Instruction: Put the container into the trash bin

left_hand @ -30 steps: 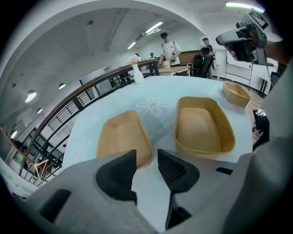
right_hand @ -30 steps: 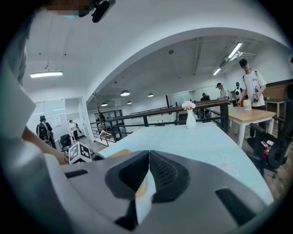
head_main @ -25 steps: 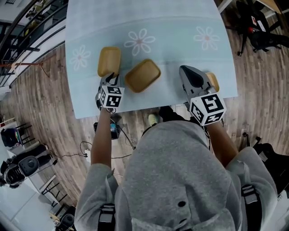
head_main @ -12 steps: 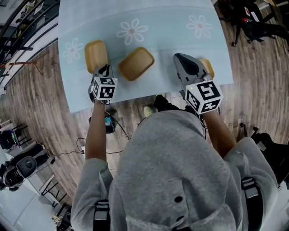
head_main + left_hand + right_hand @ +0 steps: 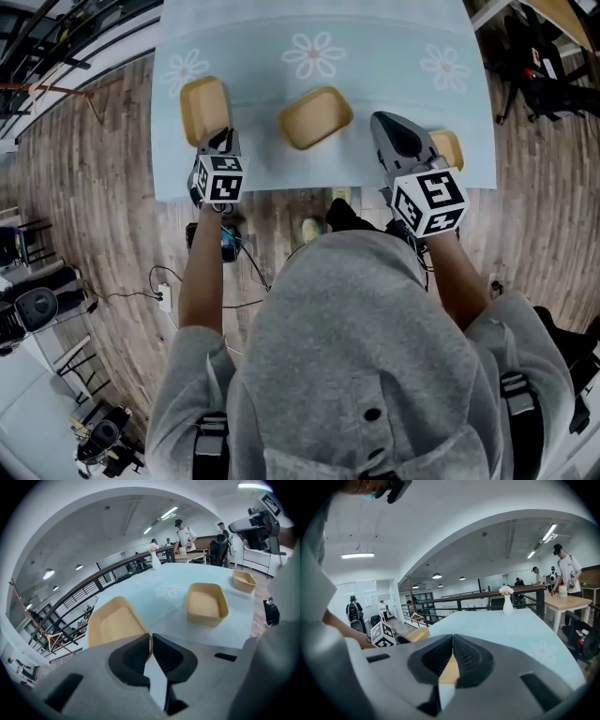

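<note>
One long bench [image 5: 375, 37], covered by a pale-blue cloth printed with white flowers, fills the top of the head view, with wood-plank floor [image 5: 103, 206] on both sides. Next in size is the person's grey hooded top [image 5: 356, 356], with both forearms reaching to the bench's near edge.

Three shallow tan containers with rounded corners show over the near part of the cloth. The left container [image 5: 202, 105] is close to the cloth's left edge. The middle container [image 5: 316, 117] lies askew between the two arms, and nothing touches it. The right container [image 5: 448, 147] is by the near right corner, mostly hidden behind the gripper there. Whether either outer container is clear of the cloth cannot be told.

The left hand-held gripper [image 5: 151, 639] has its jaws drawn almost together, and they pinch the thin near rim of the left container, whose wall stands between the pads. The right hand-held gripper [image 5: 452, 641] is likewise nearly closed, with a strip of the right container's tan wall caught between its jaws. Each gripper carries a cube with square markers at the wrist end.

Smallest is a white vase [image 5: 505, 604] holding pale flowers, upright at the far end of the bench.
</note>
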`<state>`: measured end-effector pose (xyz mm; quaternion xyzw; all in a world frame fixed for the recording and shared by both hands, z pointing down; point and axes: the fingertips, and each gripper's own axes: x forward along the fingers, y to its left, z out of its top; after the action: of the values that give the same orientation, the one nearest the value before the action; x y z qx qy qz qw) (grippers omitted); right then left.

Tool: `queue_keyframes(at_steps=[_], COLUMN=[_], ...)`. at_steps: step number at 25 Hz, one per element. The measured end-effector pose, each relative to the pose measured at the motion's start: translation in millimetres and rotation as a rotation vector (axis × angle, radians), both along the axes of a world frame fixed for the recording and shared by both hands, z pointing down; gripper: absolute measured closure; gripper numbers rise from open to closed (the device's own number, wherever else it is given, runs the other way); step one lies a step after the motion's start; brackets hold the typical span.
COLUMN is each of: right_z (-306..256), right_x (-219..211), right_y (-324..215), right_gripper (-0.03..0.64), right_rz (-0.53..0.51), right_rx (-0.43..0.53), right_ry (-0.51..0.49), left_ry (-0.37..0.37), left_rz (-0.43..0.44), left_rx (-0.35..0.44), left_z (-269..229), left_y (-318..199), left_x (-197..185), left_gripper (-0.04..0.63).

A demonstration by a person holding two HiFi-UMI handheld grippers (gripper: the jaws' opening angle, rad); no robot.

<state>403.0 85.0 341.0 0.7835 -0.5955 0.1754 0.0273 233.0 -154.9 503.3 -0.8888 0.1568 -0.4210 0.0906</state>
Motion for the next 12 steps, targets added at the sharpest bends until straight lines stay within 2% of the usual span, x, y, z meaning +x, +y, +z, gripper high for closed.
queue_keyframes(at_steps=[6, 12], right_z=[-1, -5], right_x=[-40, -102], right_y=[-33, -72], right_gripper=[0.591, 0.591], right_rz=[-0.120, -0.267], right_rx=[0.009, 0.006], right_ry=[0.005, 0.012], left_ry=[0.018, 0.029], left_rz=[-0.137, -0.303], left_rx=[0.012, -0.002], left_z=[-7, -5], left_y=[-14, -26], left_x=[-68, -162], left_gripper=[0.557, 0.557])
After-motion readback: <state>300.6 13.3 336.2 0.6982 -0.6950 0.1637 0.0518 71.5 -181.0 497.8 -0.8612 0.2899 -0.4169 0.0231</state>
